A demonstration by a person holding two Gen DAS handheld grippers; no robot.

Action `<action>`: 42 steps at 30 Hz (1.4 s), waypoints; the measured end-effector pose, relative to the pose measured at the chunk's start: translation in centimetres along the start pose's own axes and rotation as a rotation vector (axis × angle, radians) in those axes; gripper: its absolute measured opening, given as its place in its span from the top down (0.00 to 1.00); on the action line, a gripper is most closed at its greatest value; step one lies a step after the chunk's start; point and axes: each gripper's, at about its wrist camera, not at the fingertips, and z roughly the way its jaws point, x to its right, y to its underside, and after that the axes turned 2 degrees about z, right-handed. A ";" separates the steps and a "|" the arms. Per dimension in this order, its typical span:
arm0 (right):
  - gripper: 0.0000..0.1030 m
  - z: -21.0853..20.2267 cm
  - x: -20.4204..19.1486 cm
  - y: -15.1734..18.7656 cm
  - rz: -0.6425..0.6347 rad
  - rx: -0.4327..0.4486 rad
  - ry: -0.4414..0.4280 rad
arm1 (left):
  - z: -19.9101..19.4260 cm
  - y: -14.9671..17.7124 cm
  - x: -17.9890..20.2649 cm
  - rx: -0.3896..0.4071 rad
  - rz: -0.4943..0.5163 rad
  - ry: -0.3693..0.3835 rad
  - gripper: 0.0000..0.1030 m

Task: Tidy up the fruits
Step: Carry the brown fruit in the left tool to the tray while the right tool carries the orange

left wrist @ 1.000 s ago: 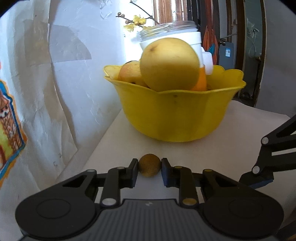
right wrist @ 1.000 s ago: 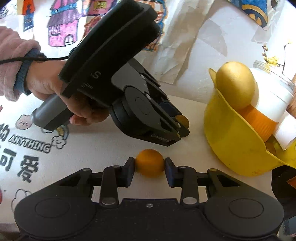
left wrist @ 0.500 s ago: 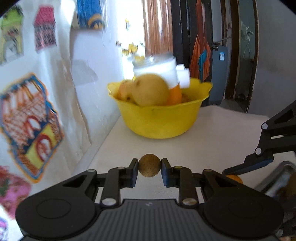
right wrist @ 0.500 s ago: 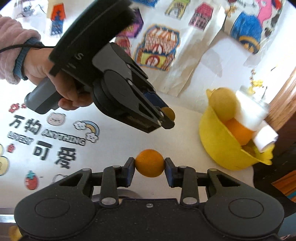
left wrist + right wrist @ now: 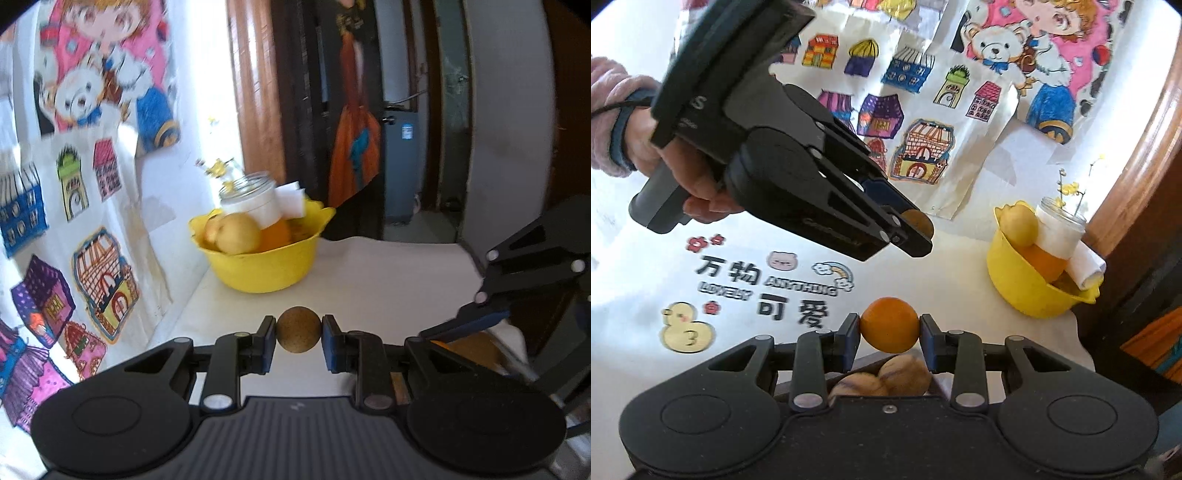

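My left gripper is shut on a small brown round fruit and holds it above the table; it also shows in the right wrist view at upper left. My right gripper is shut on a small orange, held in the air. Below it lie two brown fruits in a dark container. The yellow bowl stands far back by the wall, with a yellow pear, an orange and a white jar in it. The bowl also shows in the right wrist view.
The white tablecloth carries printed words and cartoon figures. Coloured drawings hang on the wall behind. The table's right edge borders a dark doorway. The right gripper's arm shows at the left wrist view's right side.
Both grippers have pulled back and risen away from the yellow bowl, each still holding its fruit. The bowl now looks smaller and farther. The brown fruits below the right gripper have come into view.
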 end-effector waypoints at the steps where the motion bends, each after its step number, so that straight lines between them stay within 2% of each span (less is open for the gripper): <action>1: 0.64 -0.6 -0.2 0.2 0.004 0.001 0.003 | -0.8 -0.1 0.6 0.005 0.003 0.009 0.72; 12: 0.64 -6.3 -2.2 2.6 0.048 0.055 0.054 | -7.0 0.1 5.2 0.040 0.013 0.034 0.72; 19: 0.64 -8.3 -3.1 4.7 0.135 0.103 0.100 | -9.3 1.5 6.8 0.059 -0.103 0.005 0.72; 29: 0.64 -10.5 -5.3 8.0 0.201 0.195 0.228 | -10.9 5.7 9.8 0.163 -0.181 -0.070 0.72; 36: 0.64 -11.2 -7.9 10.3 0.268 0.241 0.287 | -10.8 8.9 10.4 0.148 -0.285 -0.108 0.72; 42: 0.64 -11.4 -9.8 12.2 0.333 0.273 0.340 | -11.0 11.2 11.0 0.128 -0.306 -0.129 0.72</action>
